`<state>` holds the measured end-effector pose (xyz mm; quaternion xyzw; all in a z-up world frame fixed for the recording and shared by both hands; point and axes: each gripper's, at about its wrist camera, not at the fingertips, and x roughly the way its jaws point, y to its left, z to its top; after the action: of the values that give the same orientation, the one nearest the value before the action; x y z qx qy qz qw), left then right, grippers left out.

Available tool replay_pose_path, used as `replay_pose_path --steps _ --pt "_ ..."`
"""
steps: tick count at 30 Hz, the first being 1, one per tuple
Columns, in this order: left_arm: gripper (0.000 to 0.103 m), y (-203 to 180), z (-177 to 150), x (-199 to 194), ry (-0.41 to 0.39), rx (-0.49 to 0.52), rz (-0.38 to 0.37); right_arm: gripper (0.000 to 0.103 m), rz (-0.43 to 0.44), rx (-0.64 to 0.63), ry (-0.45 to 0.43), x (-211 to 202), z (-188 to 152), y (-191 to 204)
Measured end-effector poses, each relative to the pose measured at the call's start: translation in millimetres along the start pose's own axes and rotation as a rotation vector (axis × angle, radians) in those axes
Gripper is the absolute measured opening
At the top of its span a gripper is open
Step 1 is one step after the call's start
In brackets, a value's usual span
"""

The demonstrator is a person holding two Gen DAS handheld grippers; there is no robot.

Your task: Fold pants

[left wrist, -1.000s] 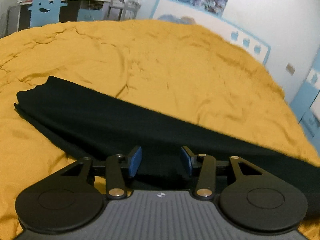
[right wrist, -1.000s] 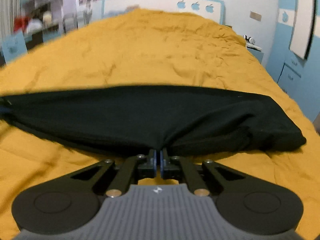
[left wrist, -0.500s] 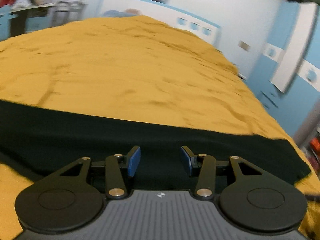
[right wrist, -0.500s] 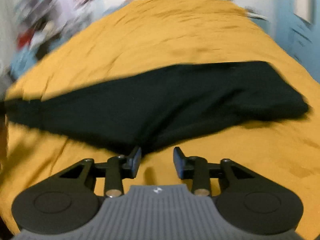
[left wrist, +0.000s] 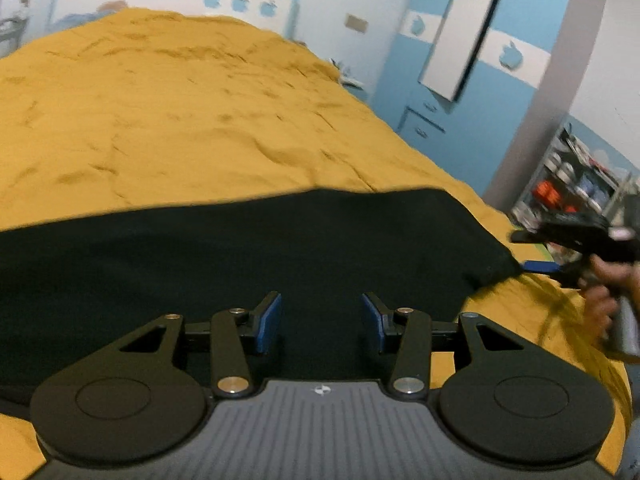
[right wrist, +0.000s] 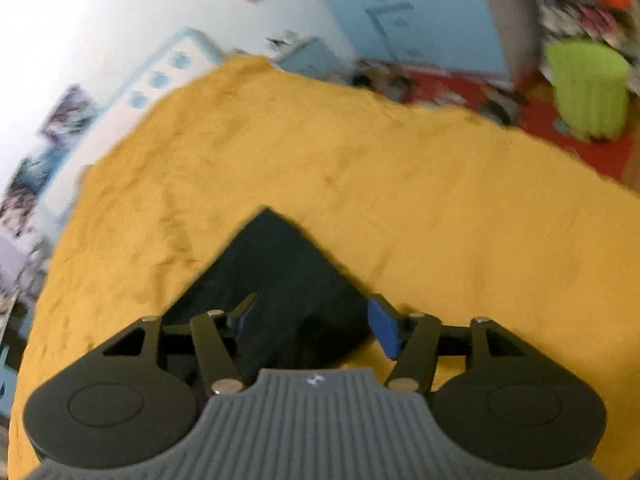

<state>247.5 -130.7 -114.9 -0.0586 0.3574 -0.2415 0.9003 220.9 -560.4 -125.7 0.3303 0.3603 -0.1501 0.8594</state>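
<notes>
No readable writing or brand in either view; only small round emblem on each gripper body, apple-shaped decals on headboard [left wrist: 240, 2].

Black pants [left wrist: 240, 264] flat on yellow bedspread [left wrist: 180, 120].

Left gripper [left wrist: 320, 322]: jaws apart, above pants, gripping nothing.

Right gripper [right wrist: 312, 326]: jaws apart, straddling corner of pants [right wrist: 276, 272], not clamped.

Left view alone shows right gripper [left wrist: 538, 266] at pants' right end, hand [left wrist: 608, 292] on its handle, wardrobe [left wrist: 460, 52].

Right view alone shows green bin [right wrist: 588, 88], red floor mat [right wrist: 472, 88].

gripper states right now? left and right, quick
Left gripper: open, empty, over the black pants.
Right gripper: open, empty, at the corner of the pants on the yellow bedspread.
</notes>
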Motion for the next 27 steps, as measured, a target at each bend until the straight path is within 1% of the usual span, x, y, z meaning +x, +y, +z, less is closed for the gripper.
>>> replay_pose_path --steps 1,2,4,5,6,8,10,11,13,14,15,17,18,19,20,21,22,23,24,25,27 --pt "0.053 -3.1 -3.4 4.6 0.021 0.004 -0.008 0.055 -0.007 0.003 0.007 5.9 -0.9 -0.1" --pt "0.053 -5.0 -8.0 10.0 0.055 0.006 -0.024 0.037 -0.021 -0.018 0.008 8.4 -0.4 0.4" --pt "0.047 -4.7 -18.3 25.7 0.157 -0.013 -0.072 0.001 -0.032 -0.101 -0.018 3.9 2.1 2.5" --pt "0.046 -5.3 -22.7 29.3 0.183 -0.009 -0.078 0.0 -0.002 -0.123 -0.033 0.1 3.3 3.8" --pt "0.046 -8.0 -25.2 28.9 0.181 0.007 -0.082 0.0 0.026 -0.132 -0.05 -7.4 7.1 0.4" --pt "0.044 -9.2 -26.7 26.4 0.193 0.012 -0.116 0.0 0.052 -0.15 -0.094 -19.9 9.8 -4.9" --pt "0.044 -9.7 -28.7 25.2 0.197 0.019 -0.114 0.0 0.074 -0.172 -0.115 -23.6 9.9 -6.1" --pt "0.044 -10.2 -30.1 25.1 0.197 0.025 -0.11 0.002 0.064 -0.173 -0.117 -22.2 10.5 -5.9" --pt "0.044 -8.0 -31.9 23.0 0.196 0.02 -0.108 0.013 0.014 -0.146 -0.143 -22.6 11.3 -5.1" --pt "0.045 -7.8 -32.8 22.6 0.192 0.017 -0.107 0.033 0.014 -0.121 -0.152 -22.7 11.1 -6.4" --pt "0.045 -8.0 -33.0 22.7 0.188 0.015 -0.105 0.05 0.025 -0.095 -0.15 -21.0 10.7 -7.4" --pt "0.045 -10.5 -32.8 24.3 0.179 0.017 -0.1 0.059 0.033 -0.046 -0.104 -9.4 6.9 -5.3" --pt "0.045 -13.0 -32.2 25.9 0.178 0.02 -0.097 0.066 0.029 -0.025 -0.069 -1.0 4.4 -3.7" --pt "0.045 -13.8 -31.6 26.5 0.178 0.022 -0.093 0.069 0.015 -0.009 -0.036 7.5 1.0 -3.6" --pt "0.045 -14.7 -30.6 26.8 0.178 0.024 -0.091 0.069 -0.006 -0.001 -0.019 13.9 -3.8 -3.4" --pt "0.045 -14.9 -30.1 26.7 0.179 0.024 -0.091 0.059 -0.037 -0.008 -0.017 17.7 -6.5 -2.2" --pt "0.045 -17.3 -27.7 29.1 0.18 0.022 -0.092 0.044 -0.056 -0.027 -0.015 21.2 -7.1 -0.1" --pt "0.045 -16.3 -26.8 28.7 0.182 0.018 -0.094 0.016 -0.056 -0.041 -0.005 23.9 -6.0 1.4" --pt "0.045 -16.1 -26.9 29.8 0.183 0.014 -0.096 0.003 -0.029 -0.041 -0.012 21.6 -3.7 2.1" --pt "0.045 -15.0 -26.2 28.7 0.182 0.008 -0.1 0.002 -0.012 -0.049 -0.031 15.0 -1.9 4.0" --pt "0.045 -12.6 -25.5 27.3 0.177 -0.005 -0.111 0.002 0.043 -0.089 -0.112 -8.1 3.6 7.6"
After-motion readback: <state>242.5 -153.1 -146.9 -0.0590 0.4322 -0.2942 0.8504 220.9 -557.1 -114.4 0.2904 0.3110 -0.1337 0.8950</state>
